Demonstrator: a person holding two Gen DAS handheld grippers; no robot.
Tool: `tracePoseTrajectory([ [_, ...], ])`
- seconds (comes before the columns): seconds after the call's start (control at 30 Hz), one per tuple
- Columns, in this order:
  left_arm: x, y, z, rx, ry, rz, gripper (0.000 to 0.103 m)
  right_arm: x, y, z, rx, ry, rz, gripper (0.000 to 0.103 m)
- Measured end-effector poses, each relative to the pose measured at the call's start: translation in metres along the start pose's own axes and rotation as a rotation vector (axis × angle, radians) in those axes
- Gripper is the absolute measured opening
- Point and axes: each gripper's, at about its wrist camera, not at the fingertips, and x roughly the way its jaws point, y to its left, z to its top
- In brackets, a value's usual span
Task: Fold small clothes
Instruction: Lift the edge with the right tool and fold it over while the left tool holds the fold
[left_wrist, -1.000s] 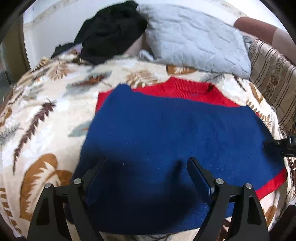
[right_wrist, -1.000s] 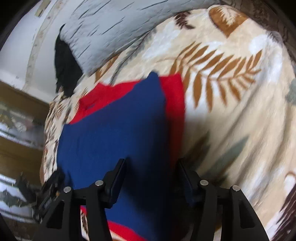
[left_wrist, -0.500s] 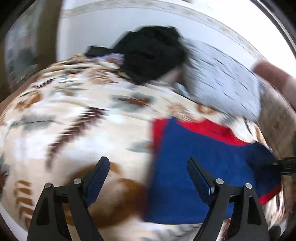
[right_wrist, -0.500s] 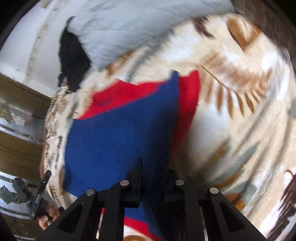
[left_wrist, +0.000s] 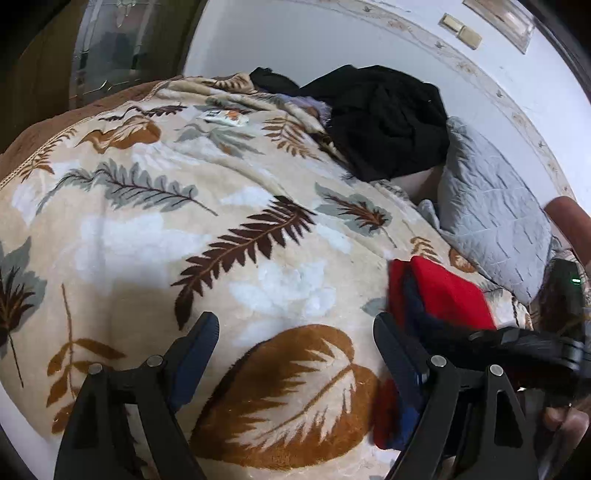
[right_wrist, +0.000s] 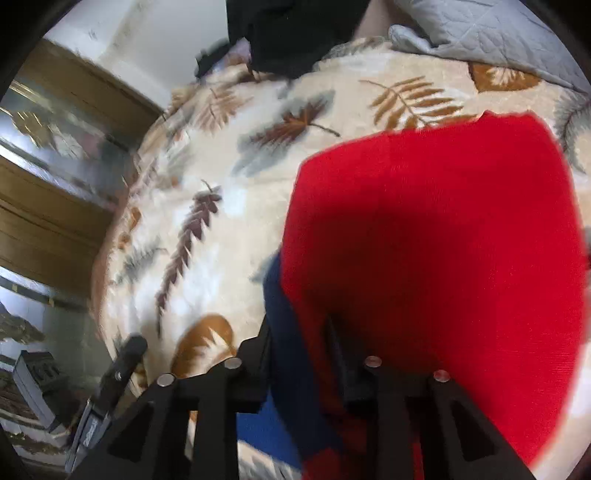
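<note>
My right gripper (right_wrist: 299, 354): jaws have just been opening, knit fabric of the red-and-blue sweater (right_wrist: 436, 236) between them, lower centre; whether the pads pinch it I cannot tell. My left gripper (left_wrist: 291, 354): spread wide over the plush leaf-print blanket (left_wrist: 207, 229). Upper right: quilted grey pillow (left_wrist: 491, 210), crumpled black garment (left_wrist: 384, 118).

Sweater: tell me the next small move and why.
Probably draw the right gripper back off the sweater. Its jaws have just been opening with the cloth's edge between them, and the red side lies folded over the blue. The left gripper is open over the blanket.
</note>
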Motion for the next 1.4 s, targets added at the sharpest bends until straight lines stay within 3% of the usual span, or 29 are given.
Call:
tracePoseTrajectory([
  [0.03,-0.001,-0.002,0.0,-0.002,-0.002,-0.016,0.086,-0.01,0.0,-0.004,-0.003,-0.027,0.039,0.064],
  [0.07,-0.001,-0.005,0.001,-0.003,0.002,-0.038,0.086,-0.025,-0.002,-0.01,-0.005,-0.051,0.077,0.09],
  [0.1,0.0,-0.013,0.001,0.007,0.012,-0.075,0.086,-0.042,-0.003,-0.015,-0.009,-0.085,0.106,0.095],
  [0.17,-0.001,-0.028,-0.002,0.044,0.028,-0.127,0.086,-0.074,-0.007,-0.029,-0.041,-0.146,0.152,0.095],
  [0.3,-0.002,-0.077,-0.011,0.166,0.103,-0.26,0.086,-0.111,-0.053,-0.061,0.016,-0.234,0.141,0.095],
  [0.37,0.008,-0.094,-0.013,0.19,0.163,-0.268,0.086,-0.114,-0.073,-0.07,0.065,-0.237,0.134,0.095],
  [0.43,0.027,-0.111,-0.019,0.228,0.245,-0.225,0.086,-0.113,-0.095,-0.084,0.122,-0.238,0.163,0.095],
  [0.47,0.034,-0.116,-0.022,0.245,0.271,-0.205,0.081,-0.114,-0.1,-0.088,0.133,-0.245,0.175,0.095],
  [0.5,0.039,-0.119,-0.023,0.258,0.288,-0.187,0.071,-0.117,-0.106,-0.094,0.143,-0.259,0.194,0.095],
  [0.53,0.044,-0.121,-0.024,0.263,0.314,-0.174,0.026,-0.12,-0.112,-0.097,0.146,-0.265,0.204,0.095],
  [0.57,0.05,-0.121,-0.024,0.249,0.356,-0.166,0.016,-0.122,-0.116,-0.1,0.147,-0.266,0.211,0.095],
  [0.6,0.047,-0.117,-0.021,0.213,0.357,-0.164,0.016,-0.124,-0.12,-0.104,0.15,-0.266,0.217,0.095],
  [0.7,0.025,-0.121,-0.016,0.25,0.259,-0.166,0.016,-0.127,-0.124,-0.11,0.143,-0.277,0.242,0.095],
  [0.73,0.03,-0.118,-0.021,0.249,0.269,-0.15,0.016,-0.13,-0.124,-0.112,0.14,-0.286,0.249,0.095],
  [0.8,0.06,-0.106,-0.041,0.258,0.37,-0.082,0.02,-0.129,-0.128,-0.114,0.143,-0.287,0.265,0.095],
  [0.83,0.062,-0.103,-0.045,0.263,0.363,-0.08,0.024,-0.128,-0.133,-0.115,0.157,-0.288,0.272,0.095],
  [0.97,0.03,-0.113,-0.037,0.302,0.259,-0.033,0.027,-0.132,-0.156,-0.118,0.243,-0.306,0.308,0.099],
  [1.03,0.009,-0.126,-0.029,0.348,0.159,-0.002,0.029,-0.132,-0.164,-0.117,0.271,-0.308,0.317,0.099],
  [1.1,-0.006,-0.142,-0.022,0.377,0.105,-0.058,0.04,-0.129,-0.171,-0.112,0.295,-0.298,0.331,0.099],
  [1.17,-0.011,-0.159,-0.025,0.42,0.072,-0.116,0.06,-0.124,-0.177,-0.105,0.323,-0.289,0.352,0.099],
  [1.2,-0.007,-0.169,-0.029,0.456,0.063,-0.13,0.061,-0.121,-0.179,-0.1,0.335,-0.278,0.361,0.099],
  [1.3,0.027,-0.176,-0.041,0.506,0.113,-0.047,0.061,-0.106,-0.182,-0.082,0.361,-0.248,0.364,0.099],
  [1.33,0.053,-0.167,-0.047,0.49,0.184,0.038,0.06,-0.096,-0.182,-0.072,0.363,-0.231,0.347,0.099],
  [1.37,0.065,-0.161,-0.049,0.461,0.223,0.057,0.059,-0.087,-0.181,-0.065,0.36,-0.213,0.338,0.099],
  [1.4,0.07,-0.149,-0.049,0.405,0.219,0.021,0.059,-0.075,-0.178,-0.058,0.355,-0.178,0.336,0.099],
])
